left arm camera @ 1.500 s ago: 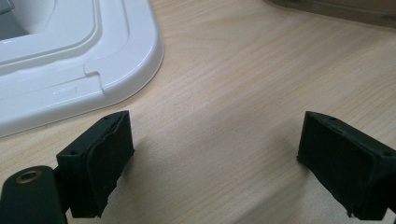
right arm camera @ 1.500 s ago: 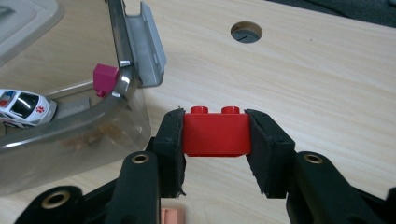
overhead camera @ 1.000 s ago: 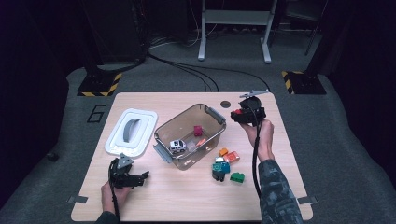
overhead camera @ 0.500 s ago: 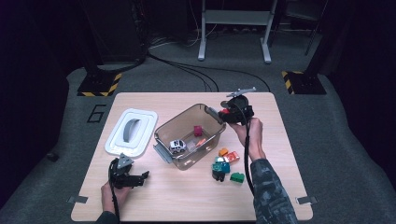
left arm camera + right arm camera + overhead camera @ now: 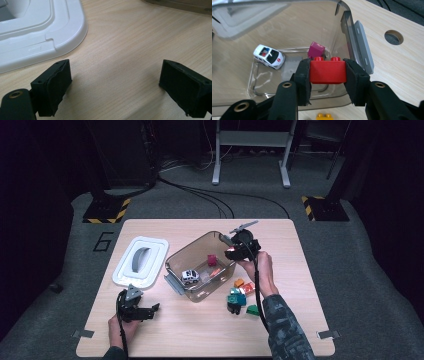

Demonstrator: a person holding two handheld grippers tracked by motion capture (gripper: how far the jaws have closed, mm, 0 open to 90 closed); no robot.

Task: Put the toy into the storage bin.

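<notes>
table [image 5: 280, 320] – pale wood | floor [image 5: 350, 255] – grey carpet | room – dark

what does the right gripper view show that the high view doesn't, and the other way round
Right gripper view: the red brick close up, two studs on top, clamped by the right gripper above the clear bin, and a round hole in the table.

High view: the white lid left of the bin, the left gripper open over bare wood, and the loose bricks beside the bin.

Both: the toy car and the magenta block lying inside the bin.
</notes>
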